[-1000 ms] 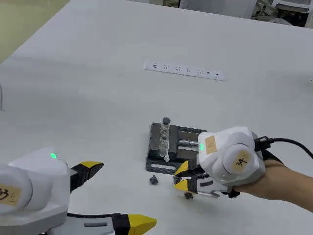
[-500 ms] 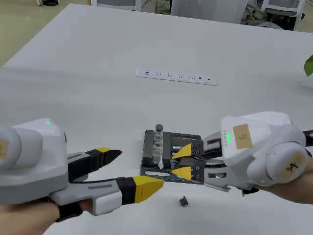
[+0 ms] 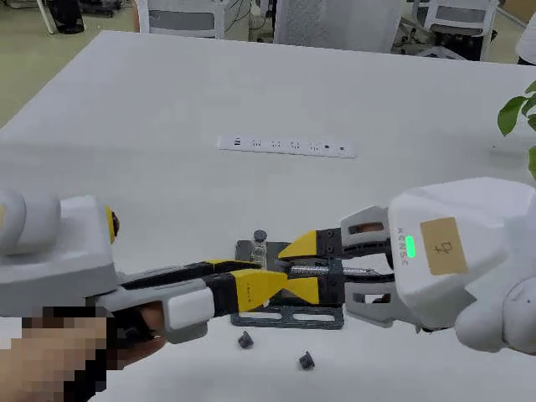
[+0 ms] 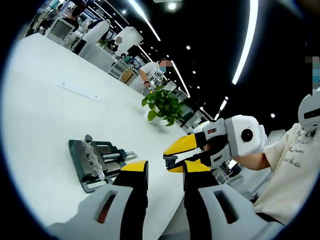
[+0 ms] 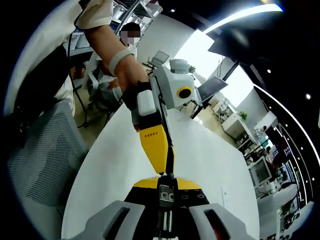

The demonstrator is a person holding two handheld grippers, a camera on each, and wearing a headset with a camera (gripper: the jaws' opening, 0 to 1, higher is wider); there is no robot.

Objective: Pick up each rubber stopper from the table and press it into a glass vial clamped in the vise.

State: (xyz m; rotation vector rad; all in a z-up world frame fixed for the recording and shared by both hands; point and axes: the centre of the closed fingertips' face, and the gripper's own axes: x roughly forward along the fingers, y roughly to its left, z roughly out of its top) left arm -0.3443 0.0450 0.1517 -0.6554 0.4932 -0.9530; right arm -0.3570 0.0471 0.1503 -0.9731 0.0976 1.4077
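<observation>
A dark vise (image 3: pixel 285 316) (image 4: pixel 80 165) on the white table clamps a row of glass vials (image 4: pixel 93 156). The far vial carries a grey stopper (image 3: pixel 260 237) (image 4: pixel 88 138). Two loose grey stoppers (image 3: pixel 244 339) (image 3: pixel 306 361) lie on the table just in front of the vise. My left gripper (image 3: pixel 276 277) (image 4: pixel 165 169) reaches in from the left, open and holding nothing. My right gripper (image 3: pixel 303 268) (image 4: pixel 176 156) comes from the right, open, with its yellow tips meeting the left one's tips above the vise. In the right gripper view the left gripper (image 5: pixel 167 172) points straight at the camera.
A white power strip (image 3: pixel 285 146) (image 4: pixel 80 91) lies further back on the table (image 3: pixel 167 109). A green plant (image 4: pixel 162 105) stands past the right end. Chairs and other workbenches with people are beyond the far edge.
Both grippers have lifted off the table and come together tip to tip over the vise. The left one swung in to the right. The head camera tilted up.
</observation>
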